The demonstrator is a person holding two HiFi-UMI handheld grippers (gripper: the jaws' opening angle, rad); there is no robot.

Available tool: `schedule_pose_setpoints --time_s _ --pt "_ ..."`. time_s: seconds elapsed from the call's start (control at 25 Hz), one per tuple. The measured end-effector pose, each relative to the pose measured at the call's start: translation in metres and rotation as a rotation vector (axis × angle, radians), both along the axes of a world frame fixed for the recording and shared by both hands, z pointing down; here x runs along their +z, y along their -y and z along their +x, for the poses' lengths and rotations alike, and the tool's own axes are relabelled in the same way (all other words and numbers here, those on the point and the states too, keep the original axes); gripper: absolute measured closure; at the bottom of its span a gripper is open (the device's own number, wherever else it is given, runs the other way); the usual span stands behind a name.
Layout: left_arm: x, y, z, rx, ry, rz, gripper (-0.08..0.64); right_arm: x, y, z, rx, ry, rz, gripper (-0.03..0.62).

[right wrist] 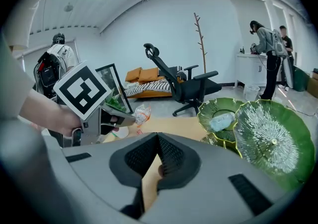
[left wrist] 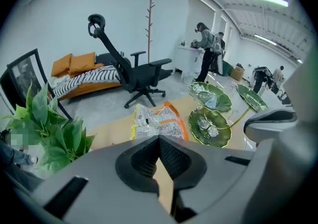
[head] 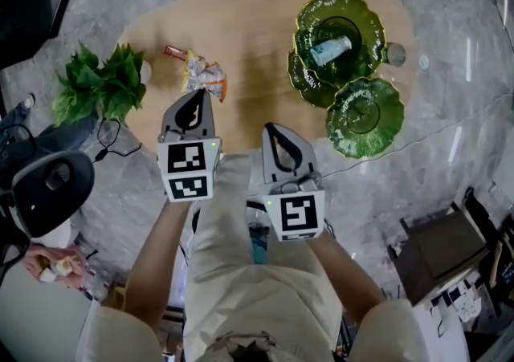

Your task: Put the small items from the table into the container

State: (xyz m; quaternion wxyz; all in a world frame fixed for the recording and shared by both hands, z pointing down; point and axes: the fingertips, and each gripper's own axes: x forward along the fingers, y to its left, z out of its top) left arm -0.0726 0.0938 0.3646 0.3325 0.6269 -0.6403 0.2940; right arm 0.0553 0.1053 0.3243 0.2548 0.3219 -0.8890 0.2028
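Observation:
On the oval wooden table, a crumpled orange-and-white snack packet lies beside a small red item. The container, a green leaf-shaped glass dish at the right, holds a pale blue packet. My left gripper is shut and empty, its tip just short of the snack packet. Over the table's near edge my right gripper is also shut and empty, left of the dishes. In the right gripper view the dish and the blue packet lie ahead.
Two more green leaf dishes stand by the container. A leafy plant stands off the table's left end. A black office chair and people stand beyond the table. A dark chair is at my left.

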Motion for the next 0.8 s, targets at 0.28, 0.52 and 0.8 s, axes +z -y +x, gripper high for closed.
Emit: schedule_pose_setpoints --time_s 0.28,0.52,0.8 --pt "-0.022 -0.001 0.025 0.023 -0.004 0.019 0.554 -0.021 0.007 0.015 0.024 0.027 0.023 0.586" --pt "-0.029 0.001 0.044 0.044 -0.006 0.023 0.554 -0.038 0.017 0.029 0.053 0.066 0.040 0.586" --pt "-0.041 0.010 0.067 0.092 0.000 0.024 0.554 -0.053 0.026 0.052 0.115 0.095 0.043 0.586"
